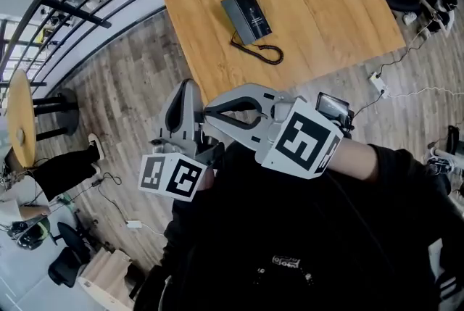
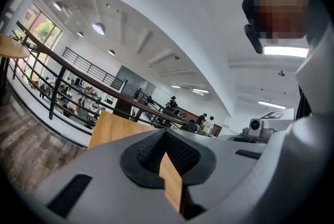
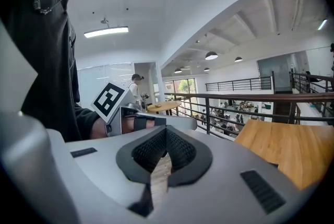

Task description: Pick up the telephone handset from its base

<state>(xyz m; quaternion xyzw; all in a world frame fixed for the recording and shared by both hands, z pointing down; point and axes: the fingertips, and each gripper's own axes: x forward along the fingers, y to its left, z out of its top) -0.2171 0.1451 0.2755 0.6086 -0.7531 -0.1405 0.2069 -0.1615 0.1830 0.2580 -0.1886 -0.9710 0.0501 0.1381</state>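
The black telephone (image 1: 246, 16), its handset lying on the base, sits on the wooden table (image 1: 333, 19) with its coiled cord (image 1: 262, 53) beside it. The left gripper (image 2: 166, 137) and right gripper (image 3: 166, 131) are both closed on nothing, held close to the person's chest, well apart from the telephone

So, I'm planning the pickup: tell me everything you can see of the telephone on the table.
The telephone is a dark, flat, rectangular desk set, plastic by its look, lying askew on the wooden table. Its black coiled cord loops onto the tabletop at the near end. It looks whole, with nothing lifted off; finer parts are too small to tell. Only the table touches it.
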